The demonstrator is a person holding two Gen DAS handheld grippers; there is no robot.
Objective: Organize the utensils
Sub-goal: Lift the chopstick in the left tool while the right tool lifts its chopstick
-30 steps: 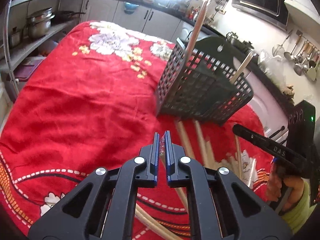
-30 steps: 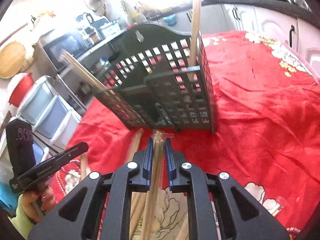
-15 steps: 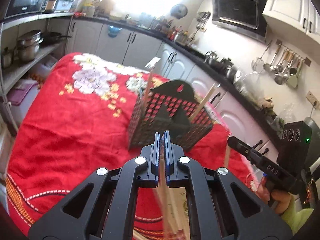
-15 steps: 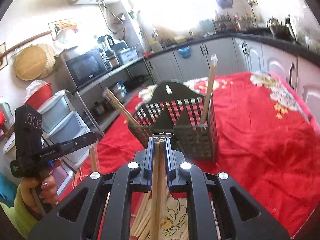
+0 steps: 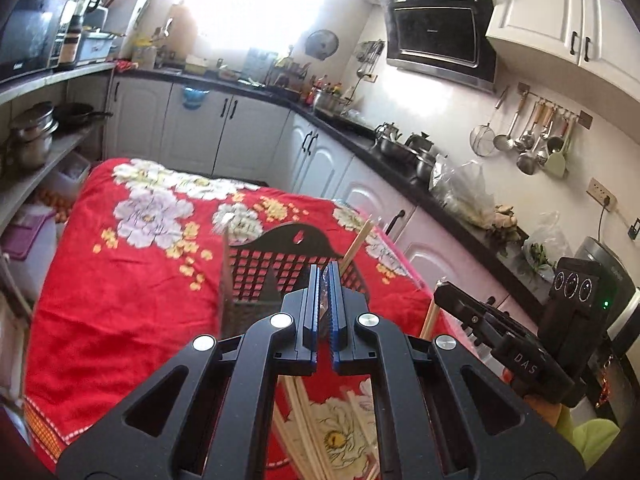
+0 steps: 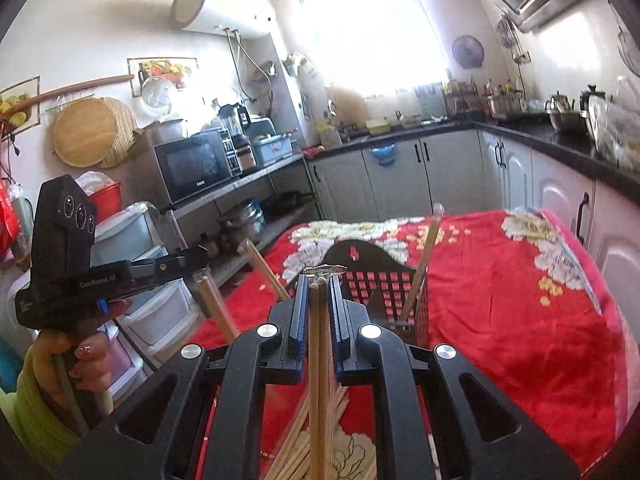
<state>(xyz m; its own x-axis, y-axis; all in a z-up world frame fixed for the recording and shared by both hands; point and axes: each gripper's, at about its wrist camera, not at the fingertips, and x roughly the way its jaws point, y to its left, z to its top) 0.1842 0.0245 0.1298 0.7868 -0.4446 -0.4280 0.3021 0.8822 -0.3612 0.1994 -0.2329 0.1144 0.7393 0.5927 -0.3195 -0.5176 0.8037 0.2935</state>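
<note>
A dark lattice utensil basket point(image 5: 280, 276) point(image 6: 376, 280) stands on the red flowered cloth point(image 5: 120, 300), with wrapped chopsticks leaning in its corners point(image 5: 356, 244) point(image 6: 424, 264). My left gripper point(image 5: 324, 276) hovers above and just short of the basket, shut on a thin wrapped pair of chopsticks; the right wrist view shows that pair point(image 6: 216, 312) hanging below it point(image 6: 196, 258). My right gripper point(image 6: 319, 280) is shut on another wrapped pair of chopsticks point(image 6: 319, 360), also raised before the basket. It appears at the right of the left wrist view point(image 5: 444, 292). Loose chopsticks point(image 6: 296, 452) lie on the cloth beneath both.
The table is hemmed in by white kitchen cabinets under a dark counter point(image 5: 400, 184) on the right and far side. A shelf with pots point(image 5: 32, 140) and plastic drawers point(image 6: 152, 320) stand on the left. The cloth beyond the basket point(image 6: 520, 300) is bare.
Both grippers have risen from the cloth, each carrying its chopsticks. The basket now sits lower and smaller in both views, seen from above.
</note>
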